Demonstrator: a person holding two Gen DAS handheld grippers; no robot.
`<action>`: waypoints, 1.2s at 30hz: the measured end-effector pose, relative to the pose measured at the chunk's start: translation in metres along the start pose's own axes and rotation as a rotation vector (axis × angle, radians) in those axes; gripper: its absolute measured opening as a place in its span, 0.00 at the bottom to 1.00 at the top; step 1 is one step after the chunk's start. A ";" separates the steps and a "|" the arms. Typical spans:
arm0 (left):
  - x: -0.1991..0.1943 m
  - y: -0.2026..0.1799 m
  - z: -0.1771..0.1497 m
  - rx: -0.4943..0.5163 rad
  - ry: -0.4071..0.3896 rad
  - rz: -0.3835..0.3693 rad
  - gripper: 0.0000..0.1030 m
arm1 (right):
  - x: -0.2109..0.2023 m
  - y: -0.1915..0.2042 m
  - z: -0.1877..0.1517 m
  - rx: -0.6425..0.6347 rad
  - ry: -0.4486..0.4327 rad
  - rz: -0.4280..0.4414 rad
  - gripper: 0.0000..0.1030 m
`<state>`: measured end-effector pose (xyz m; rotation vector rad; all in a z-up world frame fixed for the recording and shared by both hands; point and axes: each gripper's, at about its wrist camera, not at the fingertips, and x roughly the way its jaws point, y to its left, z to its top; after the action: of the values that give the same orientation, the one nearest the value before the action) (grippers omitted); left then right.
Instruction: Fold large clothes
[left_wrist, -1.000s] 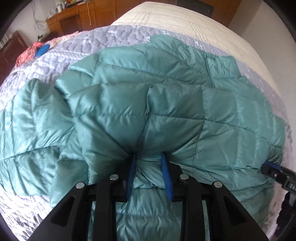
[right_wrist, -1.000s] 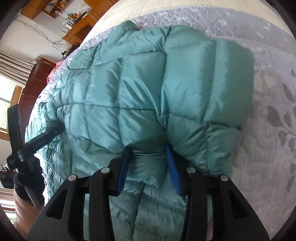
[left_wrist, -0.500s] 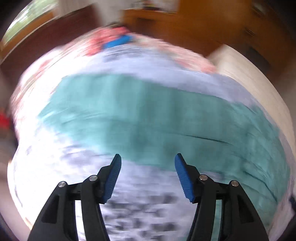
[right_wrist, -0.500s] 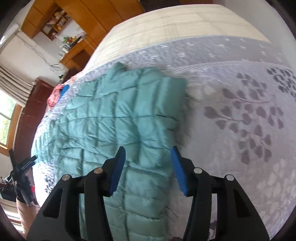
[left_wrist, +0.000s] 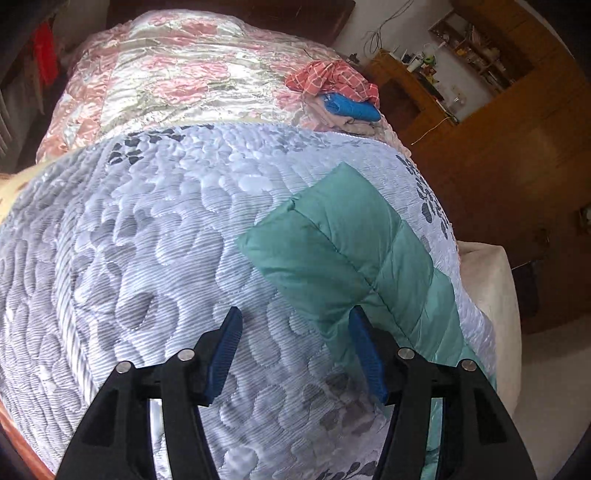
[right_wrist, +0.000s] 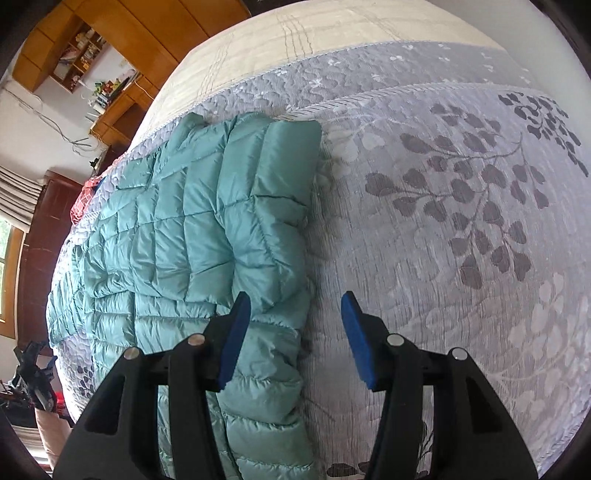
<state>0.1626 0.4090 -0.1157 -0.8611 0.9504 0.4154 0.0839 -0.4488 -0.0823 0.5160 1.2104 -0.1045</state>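
So the one thing to fold here is a teal quilted puffer jacket (right_wrist: 192, 236), lying flat on the grey-white leaf-patterned quilted bedspread (right_wrist: 443, 221). In the right wrist view it fills the left half of the frame with one side panel doubled over itself; in the left wrist view only a sleeve-like strip (left_wrist: 347, 258) runs from centre down to the lower right. My guess is it handles light and squashy, with a shiny shell that looks slippery, so a shallow pinch will probably slide off the puff. I'd grab at a stitched seam or the hem edge, where the filling is thin, and bite deep. The left gripper (left_wrist: 295, 350) hangs over the bedspread with its blue pads spread apart and nothing between them, the strip's edge just beside the right-hand pad. The right gripper (right_wrist: 295, 338) is spread too, empty, straddling the jacket's right edge. Count: one jacket, two grippers, plus one small pile of clothes (left_wrist: 338, 92) at upper right of the left view.
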 end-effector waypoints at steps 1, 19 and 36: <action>0.004 0.001 0.002 -0.010 0.000 -0.009 0.58 | 0.001 0.001 0.000 -0.002 0.003 -0.006 0.50; 0.004 -0.028 0.021 0.042 -0.106 -0.055 0.02 | 0.013 0.007 -0.001 -0.031 0.028 -0.042 0.49; -0.088 -0.198 -0.084 0.475 -0.195 -0.300 0.02 | 0.001 0.006 -0.001 -0.054 0.008 -0.029 0.49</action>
<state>0.2000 0.2264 0.0233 -0.5047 0.6839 0.0070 0.0854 -0.4424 -0.0812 0.4524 1.2250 -0.0940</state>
